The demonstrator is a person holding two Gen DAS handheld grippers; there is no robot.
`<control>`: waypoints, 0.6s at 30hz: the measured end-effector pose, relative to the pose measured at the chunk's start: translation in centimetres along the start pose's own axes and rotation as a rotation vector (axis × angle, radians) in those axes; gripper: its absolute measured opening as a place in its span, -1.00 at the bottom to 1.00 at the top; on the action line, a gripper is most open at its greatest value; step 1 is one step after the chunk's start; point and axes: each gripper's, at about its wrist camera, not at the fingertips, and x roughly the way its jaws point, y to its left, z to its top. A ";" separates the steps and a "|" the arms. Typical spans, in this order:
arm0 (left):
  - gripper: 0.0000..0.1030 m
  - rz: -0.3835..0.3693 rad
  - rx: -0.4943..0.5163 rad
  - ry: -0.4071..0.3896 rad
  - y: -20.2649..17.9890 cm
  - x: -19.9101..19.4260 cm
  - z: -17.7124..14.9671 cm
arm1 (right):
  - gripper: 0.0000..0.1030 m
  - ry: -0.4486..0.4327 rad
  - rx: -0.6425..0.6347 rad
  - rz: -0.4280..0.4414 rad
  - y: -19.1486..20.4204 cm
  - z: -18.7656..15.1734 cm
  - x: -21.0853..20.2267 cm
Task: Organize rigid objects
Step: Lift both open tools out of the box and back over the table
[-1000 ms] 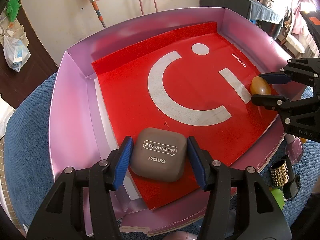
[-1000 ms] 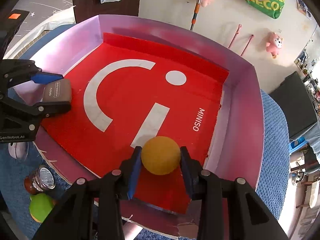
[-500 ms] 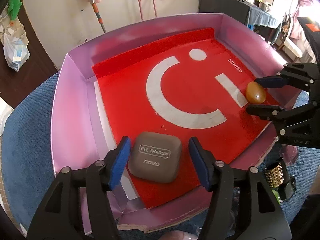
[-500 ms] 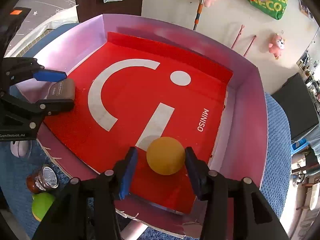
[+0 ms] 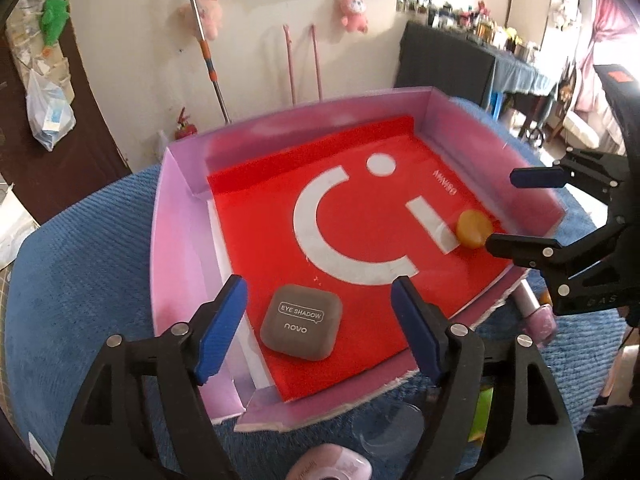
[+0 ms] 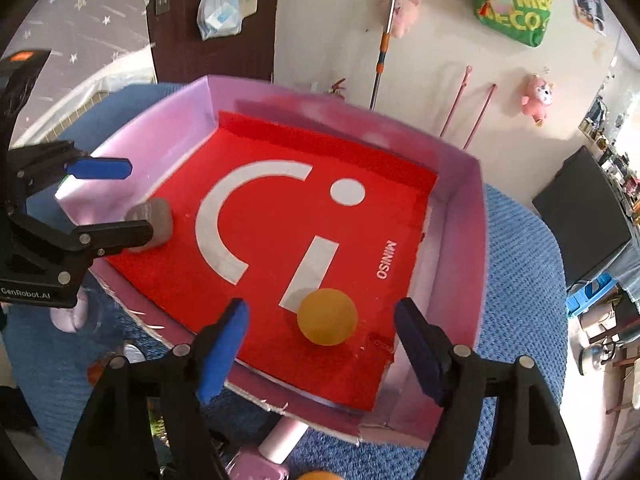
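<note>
A pink box point(image 5: 176, 248) with a red MINISO floor sits on a blue cloth. A grey "EYE SHADOW novo" case point(image 5: 301, 327) lies on the red floor near the box's front left; it also shows in the right wrist view point(image 6: 154, 222). My left gripper point(image 5: 320, 324) is open, raised above the case, not touching it. A yellow ball point(image 6: 327, 317) rests near the front right corner; it also shows in the left wrist view point(image 5: 474, 229). My right gripper point(image 6: 322, 340) is open and above the ball, apart from it.
Below the box's front edge lie small items on the blue cloth point(image 5: 80, 280): a pink bottle point(image 6: 276, 444), a clear cup point(image 5: 392, 428), a green object point(image 5: 482, 408) and a pink nail polish bottle point(image 5: 538, 316). A wall with a mop stands behind.
Both grippers opened wide and lifted back. The eye shadow case and the yellow ball were let go and stay on the red floor of the box.
</note>
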 end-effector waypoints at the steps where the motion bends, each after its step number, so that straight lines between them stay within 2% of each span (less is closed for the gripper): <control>1: 0.43 0.001 -0.003 -0.015 -0.1 -0.5 0.0 | 0.51 -0.011 0.006 -0.003 -0.1 0.0 -0.5; 4: 0.47 0.005 -0.019 -0.075 -0.3 -2.5 -0.1 | 0.55 -0.047 0.019 -0.008 -0.1 0.0 -2.2; 6: 0.59 0.010 -0.033 -0.120 -0.6 -3.9 -0.3 | 0.61 -0.075 0.024 -0.011 0.0 -0.1 -3.5; 10: 0.61 0.005 -0.044 -0.218 -1.2 -7.0 -0.9 | 0.64 -0.137 0.026 -0.023 0.6 -0.4 -6.2; 12: 0.75 0.014 -0.050 -0.256 -1.4 -8.3 -1.2 | 0.66 -0.164 0.027 -0.028 0.9 -0.6 -7.4; 14: 0.85 0.018 -0.065 -0.307 -1.6 -9.7 -1.9 | 0.79 -0.200 0.026 -0.034 1.4 -1.0 -8.8; 18: 0.90 0.047 -0.088 -0.394 -2.1 -12.1 -3.3 | 0.88 -0.269 0.028 -0.043 2.4 -1.9 -11.4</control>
